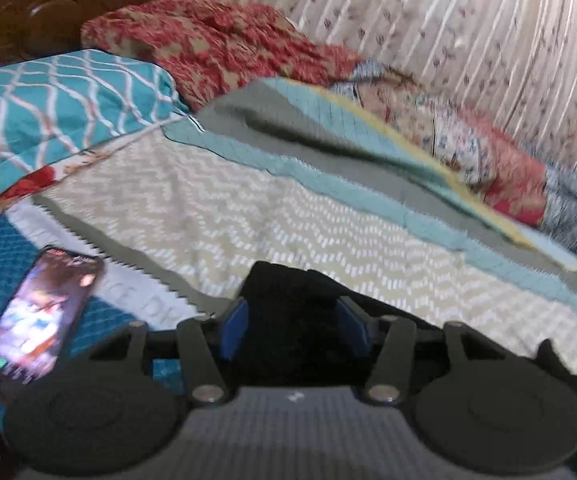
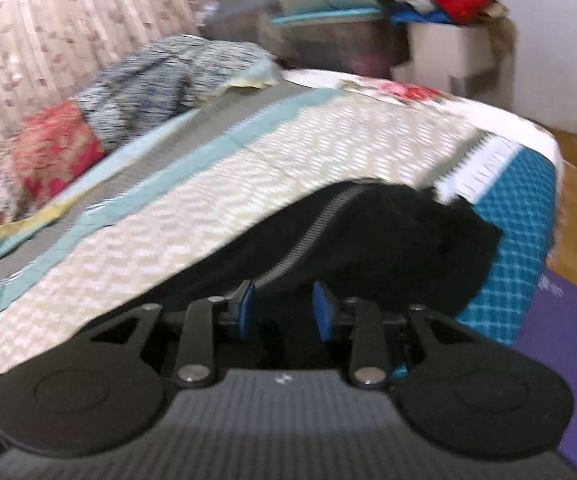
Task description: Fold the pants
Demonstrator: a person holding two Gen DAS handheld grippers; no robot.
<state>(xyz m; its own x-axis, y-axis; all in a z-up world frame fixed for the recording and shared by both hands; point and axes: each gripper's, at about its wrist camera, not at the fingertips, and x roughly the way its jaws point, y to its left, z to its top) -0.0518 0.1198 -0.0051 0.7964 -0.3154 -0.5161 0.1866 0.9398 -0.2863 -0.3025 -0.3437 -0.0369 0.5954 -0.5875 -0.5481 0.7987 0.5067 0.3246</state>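
Black pants point(image 1: 288, 296) lie on the cream zigzag bedspread point(image 1: 208, 208) at the near edge of the bed. My left gripper point(image 1: 294, 330) has its blue pads point(image 1: 237, 330) on either side of a fold of the black cloth. In the right wrist view the pants point(image 2: 388, 232) spread to the bed's corner, with a grey side stripe point(image 2: 312, 236) running across them. My right gripper point(image 2: 284, 310) has its blue pads point(image 2: 324, 312) apart with black cloth between them. Both views are blurred.
A phone point(image 1: 36, 320) with a lit screen lies at the left on teal cloth. Teal and red pillows point(image 1: 60, 100) sit at the head. Crumpled bedding point(image 2: 148, 76) lies along the curtain side. A purple mat point(image 2: 556, 340) lies on the floor.
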